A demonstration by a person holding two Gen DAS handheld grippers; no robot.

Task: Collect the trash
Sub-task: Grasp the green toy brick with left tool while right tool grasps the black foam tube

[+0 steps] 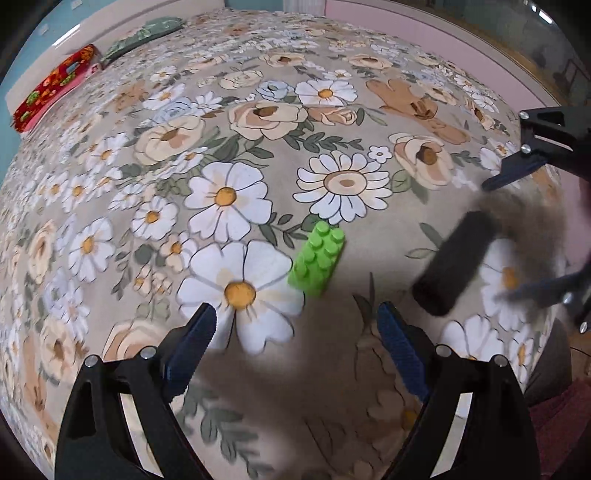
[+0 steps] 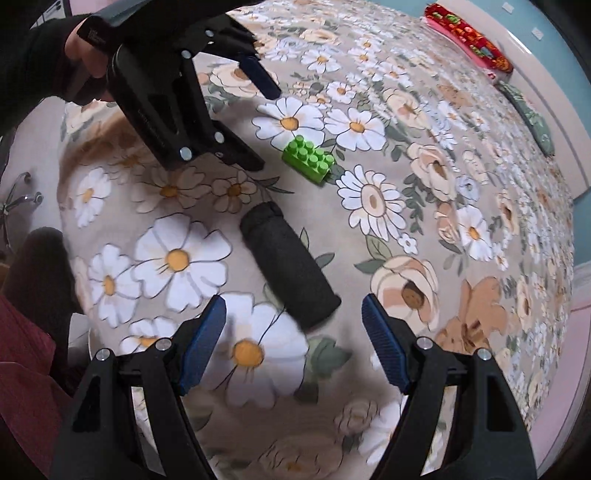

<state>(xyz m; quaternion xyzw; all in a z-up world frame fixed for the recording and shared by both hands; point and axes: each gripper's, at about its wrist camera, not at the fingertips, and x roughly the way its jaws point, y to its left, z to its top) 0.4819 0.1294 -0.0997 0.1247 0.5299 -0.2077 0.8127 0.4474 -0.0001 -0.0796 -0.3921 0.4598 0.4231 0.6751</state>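
A green toy brick (image 1: 318, 263) lies on the flowered bedspread (image 1: 229, 155), just ahead of my open, empty left gripper (image 1: 297, 326). It also shows in the right wrist view (image 2: 309, 163). A black foam cylinder (image 2: 290, 263) lies on its side just ahead of my open, empty right gripper (image 2: 293, 321). In the left wrist view the cylinder (image 1: 454, 262) is blurred, with the right gripper (image 1: 517, 236) at the right edge around it. The left gripper (image 2: 264, 127) shows in the right wrist view, open, close to the brick.
A red patterned pillow (image 1: 55, 88) and a green one (image 1: 144, 35) lie at the bed's far edge against the wall. The pink bed side (image 1: 461, 48) runs along the right. A dark red cloth (image 2: 22, 350) sits near me at the bed's near edge.
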